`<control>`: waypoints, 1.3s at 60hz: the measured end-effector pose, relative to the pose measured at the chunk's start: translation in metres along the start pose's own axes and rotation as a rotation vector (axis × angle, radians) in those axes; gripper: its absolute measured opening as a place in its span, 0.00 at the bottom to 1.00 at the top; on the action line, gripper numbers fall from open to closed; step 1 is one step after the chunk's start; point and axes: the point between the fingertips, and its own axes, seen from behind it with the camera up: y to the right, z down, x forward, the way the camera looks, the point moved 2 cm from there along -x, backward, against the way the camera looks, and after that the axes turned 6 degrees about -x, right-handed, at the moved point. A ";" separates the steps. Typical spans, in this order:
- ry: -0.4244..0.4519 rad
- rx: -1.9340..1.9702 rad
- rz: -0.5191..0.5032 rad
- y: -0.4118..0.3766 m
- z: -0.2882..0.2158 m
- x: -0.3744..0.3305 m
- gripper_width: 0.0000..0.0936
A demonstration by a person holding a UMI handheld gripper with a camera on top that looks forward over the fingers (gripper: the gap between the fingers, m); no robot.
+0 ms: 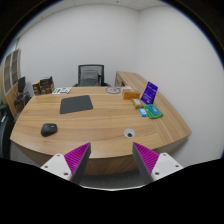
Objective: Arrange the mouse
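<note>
A dark mouse (pixel 48 129) lies on the wooden desk (pixel 95 125), ahead of my left finger and well apart from it. A dark grey mouse mat (pixel 76 103) lies farther back on the desk, beyond the mouse and to its right. My gripper (pixel 112 158) hovers above the desk's near edge, open, with nothing between its purple pads (pixel 77 157).
A black office chair (pixel 91 74) stands behind the desk. A purple box (pixel 150 93) and small items (pixel 150 112) lie on the right wing. A round cable hole (pixel 129 132) sits ahead of the right finger. Books and clutter (pixel 42 88) stand at the far left.
</note>
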 end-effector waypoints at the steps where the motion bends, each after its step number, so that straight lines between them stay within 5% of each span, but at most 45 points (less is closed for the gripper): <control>1: 0.000 -0.002 -0.001 0.000 0.000 0.000 0.92; 78: -0.027 -0.025 -0.214 -0.244 0.008 -0.011 0.92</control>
